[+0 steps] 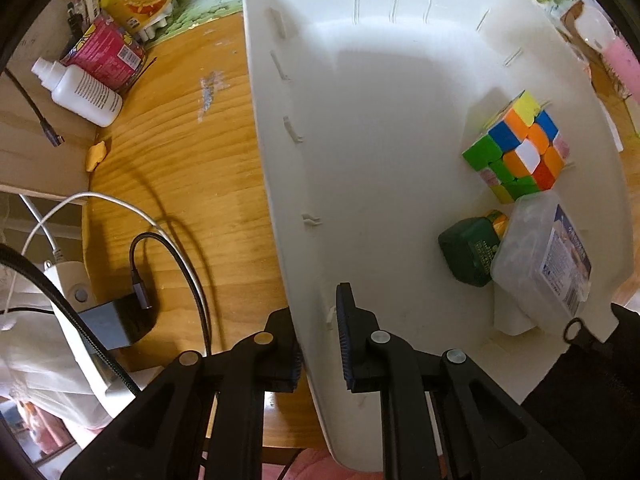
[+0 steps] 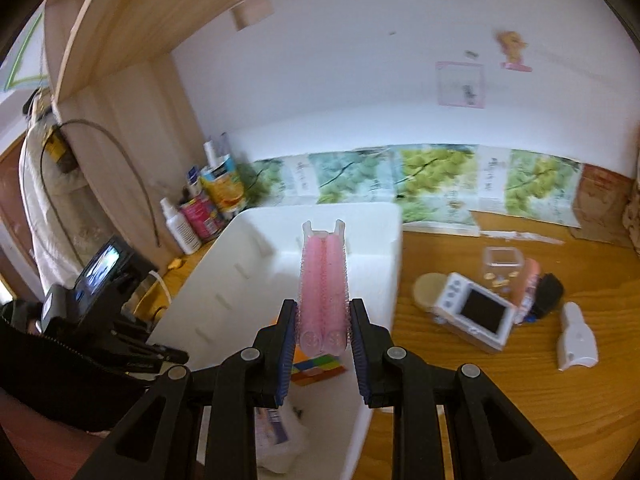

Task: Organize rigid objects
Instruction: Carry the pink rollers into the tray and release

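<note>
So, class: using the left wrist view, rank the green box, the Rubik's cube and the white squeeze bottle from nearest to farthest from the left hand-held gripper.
1. Green box: inside the white bin, right of the left hand-held gripper.
2. Rubik's cube: deeper in the bin, by its right wall.
3. White squeeze bottle: outside the bin, far left on the wooden desk.

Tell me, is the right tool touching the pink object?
Touching. In the right wrist view, the right tool has both finger pads pressed against the sides of the pink object, with no gap on either side.
</note>
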Demonstrator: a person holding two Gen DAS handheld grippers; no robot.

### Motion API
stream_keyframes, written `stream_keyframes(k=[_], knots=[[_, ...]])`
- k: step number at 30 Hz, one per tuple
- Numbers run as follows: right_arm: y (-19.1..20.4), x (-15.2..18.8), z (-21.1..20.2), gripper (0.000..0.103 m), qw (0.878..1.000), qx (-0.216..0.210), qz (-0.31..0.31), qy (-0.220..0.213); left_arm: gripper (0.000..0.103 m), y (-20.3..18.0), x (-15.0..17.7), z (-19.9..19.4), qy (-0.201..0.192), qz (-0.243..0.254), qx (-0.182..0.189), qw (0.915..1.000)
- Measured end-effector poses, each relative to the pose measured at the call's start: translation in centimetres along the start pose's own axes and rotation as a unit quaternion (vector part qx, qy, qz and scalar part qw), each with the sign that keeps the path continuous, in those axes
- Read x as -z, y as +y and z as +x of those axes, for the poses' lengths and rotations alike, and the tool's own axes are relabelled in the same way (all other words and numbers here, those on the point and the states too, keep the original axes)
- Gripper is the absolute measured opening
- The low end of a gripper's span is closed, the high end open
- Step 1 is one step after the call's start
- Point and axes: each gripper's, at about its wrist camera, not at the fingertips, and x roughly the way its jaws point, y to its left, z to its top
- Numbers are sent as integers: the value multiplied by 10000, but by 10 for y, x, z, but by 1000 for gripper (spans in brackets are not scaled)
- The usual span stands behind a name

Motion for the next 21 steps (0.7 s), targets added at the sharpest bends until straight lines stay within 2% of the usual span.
stream_keyframes(k=[5,13,14,16,21], knots=[[20,5,10,26,9992,-201,-202,279,15,-5,-4,3,0,-44,-187,9998],[35,9,24,28,9961,-331,-533,617,12,-13,-8,10,88,-209,-258,9994],[35,9,24,31,9961,-312,-535,628,11,-12,-11,11,95,-210,-280,9993],[33,10,24,45,9965,-219,-488,647,11,-12,-12,14,123,-191,-319,9992],[24,8,16,66,9977,51,-355,575,10,-12,-21,16,75,-217,-307,9993]])
